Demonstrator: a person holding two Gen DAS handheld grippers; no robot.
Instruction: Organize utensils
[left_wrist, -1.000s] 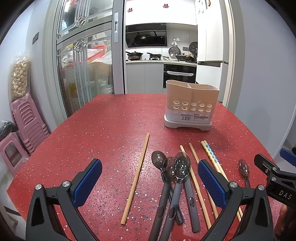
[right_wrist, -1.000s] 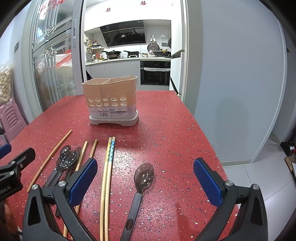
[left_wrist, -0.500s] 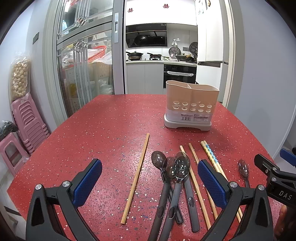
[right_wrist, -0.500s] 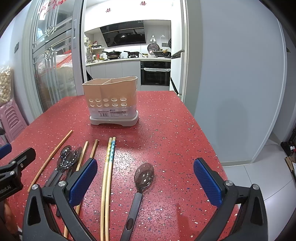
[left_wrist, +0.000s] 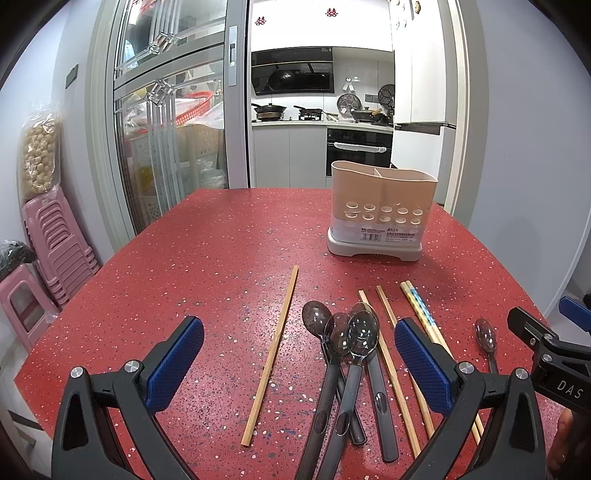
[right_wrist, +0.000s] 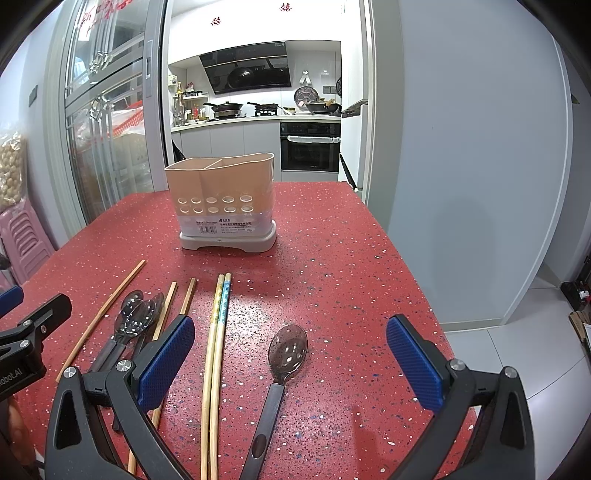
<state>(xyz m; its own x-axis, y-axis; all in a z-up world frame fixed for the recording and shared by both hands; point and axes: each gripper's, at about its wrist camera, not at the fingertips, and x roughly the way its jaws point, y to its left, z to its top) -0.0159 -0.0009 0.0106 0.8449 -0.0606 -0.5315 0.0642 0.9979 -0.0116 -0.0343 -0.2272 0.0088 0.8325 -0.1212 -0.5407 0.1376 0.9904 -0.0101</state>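
Note:
A beige two-compartment utensil holder (left_wrist: 382, 212) (right_wrist: 225, 201) stands empty on the red speckled table (left_wrist: 221, 258). Three dark-handled spoons (left_wrist: 351, 354) (right_wrist: 129, 325) lie overlapped near the front. A lone spoon (right_wrist: 284, 354) (left_wrist: 487, 341) lies to their right. A single chopstick (left_wrist: 271, 350) (right_wrist: 103, 314) lies left of the spoons. Two plain chopsticks (left_wrist: 388, 354) and a patterned pair (right_wrist: 218, 339) (left_wrist: 424, 325) lie between. My left gripper (left_wrist: 299, 365) is open above the spoons. My right gripper (right_wrist: 291, 369) is open over the lone spoon.
The table's right edge (right_wrist: 417, 280) drops to a grey floor beside a wall. Pink stacked stools (left_wrist: 55, 240) stand left of the table. Glass doors (left_wrist: 166, 129) and a kitchen lie beyond the far edge.

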